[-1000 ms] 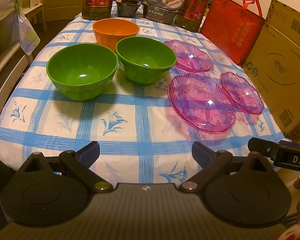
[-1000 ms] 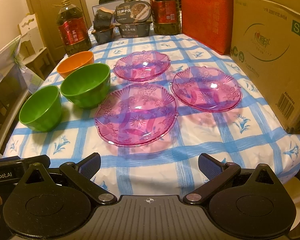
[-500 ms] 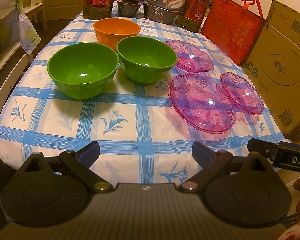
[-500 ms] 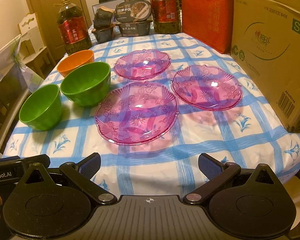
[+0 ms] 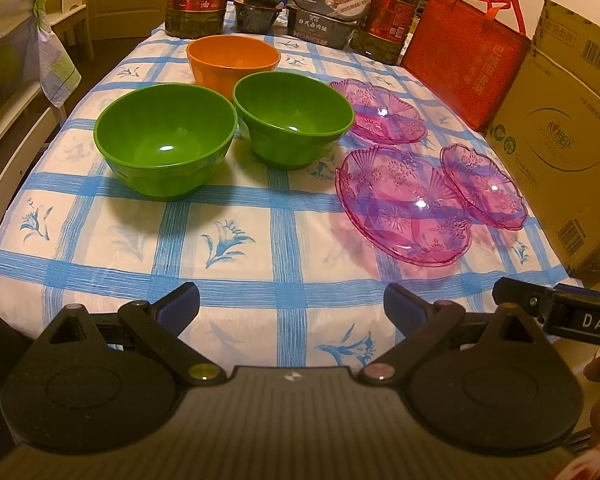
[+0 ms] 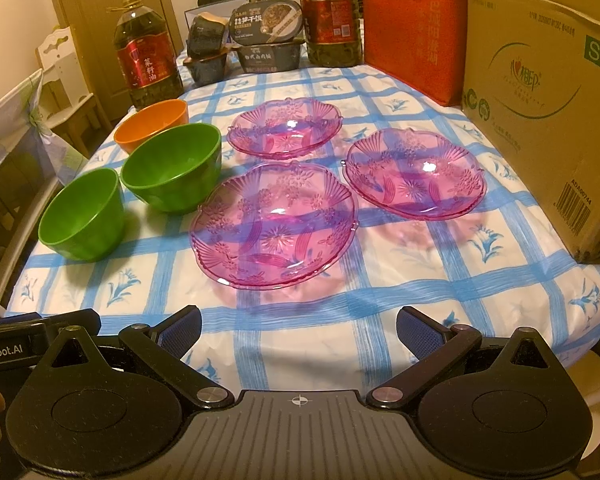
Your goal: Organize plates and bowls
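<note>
both grippers' jaws gape above the table's [image 5: 260, 280] near edge.

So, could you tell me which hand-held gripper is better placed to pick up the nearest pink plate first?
Probably the right hand-held gripper: the nearest pink plate lies straight ahead of its open jaws, whereas from the left hand-held gripper it sits off to the right, with green bowls ahead.

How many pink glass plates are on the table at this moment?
3. The near plate lies beside the inner green bowl; the far plate lies behind it; the right plate lies near the cardboard box. None are stacked, and none seem hidden.
</note>
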Available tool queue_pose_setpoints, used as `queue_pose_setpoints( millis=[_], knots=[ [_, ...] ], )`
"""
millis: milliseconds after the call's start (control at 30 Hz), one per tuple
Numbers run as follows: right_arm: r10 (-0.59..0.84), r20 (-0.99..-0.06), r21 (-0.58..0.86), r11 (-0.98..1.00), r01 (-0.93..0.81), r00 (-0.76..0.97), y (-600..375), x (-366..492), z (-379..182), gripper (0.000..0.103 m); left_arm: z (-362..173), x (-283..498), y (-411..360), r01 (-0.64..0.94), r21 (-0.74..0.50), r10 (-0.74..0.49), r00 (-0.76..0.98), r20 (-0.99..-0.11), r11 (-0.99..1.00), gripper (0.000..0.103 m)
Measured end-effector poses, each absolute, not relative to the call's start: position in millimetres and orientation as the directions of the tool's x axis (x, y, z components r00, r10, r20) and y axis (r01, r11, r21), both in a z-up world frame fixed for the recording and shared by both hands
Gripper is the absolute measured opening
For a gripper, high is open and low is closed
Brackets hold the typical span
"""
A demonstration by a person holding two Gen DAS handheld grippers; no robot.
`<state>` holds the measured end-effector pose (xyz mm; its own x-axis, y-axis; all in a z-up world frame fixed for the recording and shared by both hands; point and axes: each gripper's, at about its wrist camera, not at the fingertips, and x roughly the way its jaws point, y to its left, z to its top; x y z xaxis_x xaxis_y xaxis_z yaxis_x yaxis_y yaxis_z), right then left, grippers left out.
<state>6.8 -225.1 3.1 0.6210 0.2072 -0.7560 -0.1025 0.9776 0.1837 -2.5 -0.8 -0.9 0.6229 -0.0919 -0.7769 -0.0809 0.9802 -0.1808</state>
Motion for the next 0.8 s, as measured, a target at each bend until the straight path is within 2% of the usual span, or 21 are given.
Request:
queue_pose_setpoints(
  millis=[333,800],
  knots=[
    [0.205,-0.739,0.204,0.976,-0.076,0.642,-234,7,-2,0.103,-2,4,2,-0.098,-0.191,-0.090,0.622,-0.778,0.977,0.098],
    [0.198,-0.719,0.248,0.969,-0.020,0.666,-266,45,-19,0.102,-18,50,-1,-0.138,-0.295,-0.137,0.654,-0.744,0.945,0.098]
  ],
)
